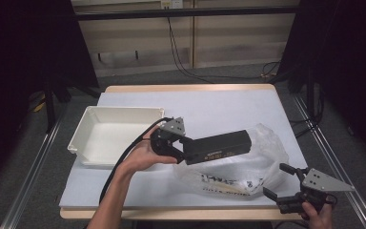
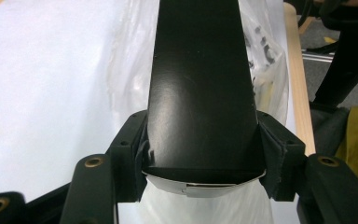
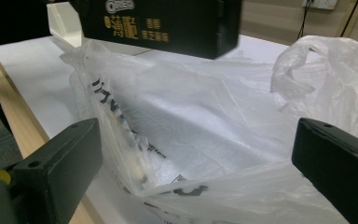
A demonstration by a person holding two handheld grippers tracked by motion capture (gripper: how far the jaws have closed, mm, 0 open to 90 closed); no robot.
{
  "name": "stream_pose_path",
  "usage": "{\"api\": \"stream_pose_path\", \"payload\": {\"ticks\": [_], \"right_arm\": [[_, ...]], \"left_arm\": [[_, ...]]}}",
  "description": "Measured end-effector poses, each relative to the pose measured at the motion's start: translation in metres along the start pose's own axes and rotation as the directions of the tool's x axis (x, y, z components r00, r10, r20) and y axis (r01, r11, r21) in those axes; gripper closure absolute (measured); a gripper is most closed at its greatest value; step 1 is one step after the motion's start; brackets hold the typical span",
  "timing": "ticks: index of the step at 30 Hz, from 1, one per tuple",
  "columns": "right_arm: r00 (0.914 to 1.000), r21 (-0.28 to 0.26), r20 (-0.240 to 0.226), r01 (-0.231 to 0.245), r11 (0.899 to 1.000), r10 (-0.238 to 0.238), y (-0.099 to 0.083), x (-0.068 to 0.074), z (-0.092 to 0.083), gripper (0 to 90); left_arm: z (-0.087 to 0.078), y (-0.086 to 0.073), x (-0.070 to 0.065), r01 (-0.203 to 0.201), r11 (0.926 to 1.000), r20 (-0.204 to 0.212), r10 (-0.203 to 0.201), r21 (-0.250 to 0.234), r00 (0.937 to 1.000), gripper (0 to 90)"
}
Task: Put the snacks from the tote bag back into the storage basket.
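We see the left gripper point(image 1: 181, 149) clamped on one end of a long black cardboard box point(image 1: 218, 146), held level above the clear crinkly plastic bag point(image 1: 248, 172) on the desk point(image 1: 209, 102). Right gripper point(image 1: 280, 181) stands open at the bag's near edge, holding nothing. Box looks light and stiff, glossy so maybe slippery, best gripped across its narrow sides near the end. White plastic tray point(image 1: 88, 121) sits left
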State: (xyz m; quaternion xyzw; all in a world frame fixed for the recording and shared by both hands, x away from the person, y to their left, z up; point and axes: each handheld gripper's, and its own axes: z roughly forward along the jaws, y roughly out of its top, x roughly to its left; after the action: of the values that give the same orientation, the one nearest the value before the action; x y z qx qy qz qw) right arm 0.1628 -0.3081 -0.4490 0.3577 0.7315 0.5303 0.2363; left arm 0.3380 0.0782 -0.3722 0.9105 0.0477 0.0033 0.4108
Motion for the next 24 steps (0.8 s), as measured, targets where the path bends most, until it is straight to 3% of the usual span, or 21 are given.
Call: {"api": "stream_pose_path", "payload": {"ticks": [4,13,20,24], "right_arm": [[0.9998,0.024,0.011,-0.019,1.000,0.019,-0.001,-0.001,0.002,3.2],[0.9996,-0.011,0.029,-0.007,1.000,0.007,0.000,0.002,0.001,4.4],[0.9991,0.000,0.041,0.005,1.000,-0.005,-0.003,-0.001,0.002,3.9],[0.9991,0.007,0.041,0.009,1.000,-0.010,-0.004,0.000,0.003,3.8]], "left_arm": [[-0.021,-0.008,0.003,0.009,1.0000,-0.038,-0.009,0.002,0.9992,43.2],[-0.066,-0.024,0.014,0.042,0.9982,-0.093,-0.046,-0.044,0.9946,43.2],[-0.087,-0.039,0.022,0.076,0.9954,-0.106,-0.082,-0.059,0.9910,43.3],[-0.100,-0.047,0.028,0.085,0.9943,-0.142,-0.093,-0.064,0.9855,43.2]]}}
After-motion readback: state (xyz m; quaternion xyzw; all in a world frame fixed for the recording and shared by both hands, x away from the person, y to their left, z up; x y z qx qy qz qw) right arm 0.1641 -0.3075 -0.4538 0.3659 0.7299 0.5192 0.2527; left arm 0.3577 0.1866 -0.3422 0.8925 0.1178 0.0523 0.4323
